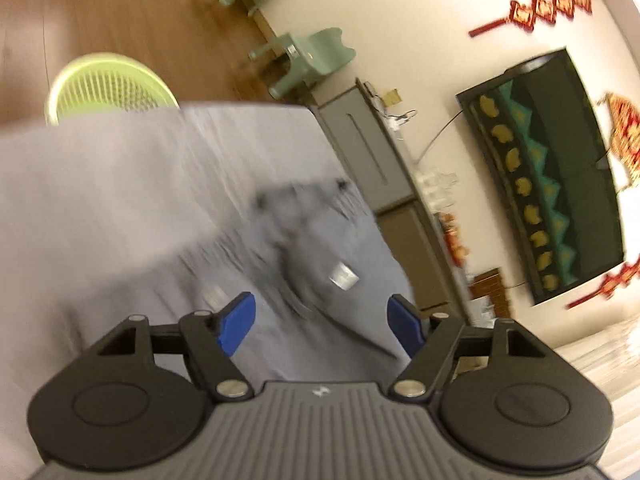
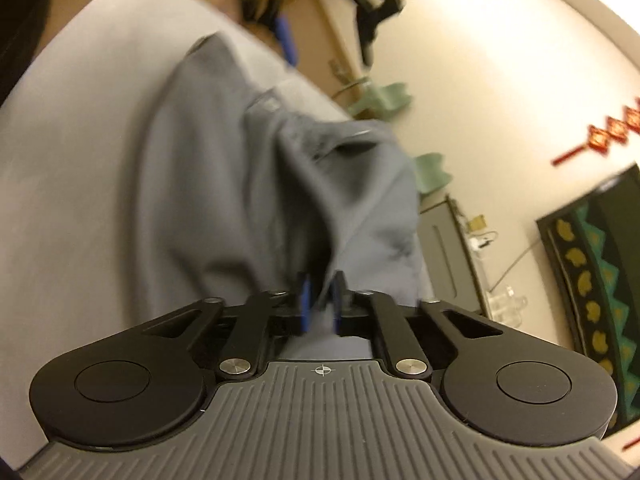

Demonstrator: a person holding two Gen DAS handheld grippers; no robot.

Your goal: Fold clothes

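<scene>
A grey garment lies on a pale grey table, blurred by motion, with a small white label showing. My left gripper is open and empty above it, blue pads wide apart. In the right wrist view my right gripper is shut on a fold of the same grey garment and holds it lifted off the table. The left gripper shows blurred at the top of that view, held by a hand.
A lime green laundry basket stands on the wood floor beyond the table's far edge. Green chairs and a grey cabinet line the wall, with a dark framed hanging on it.
</scene>
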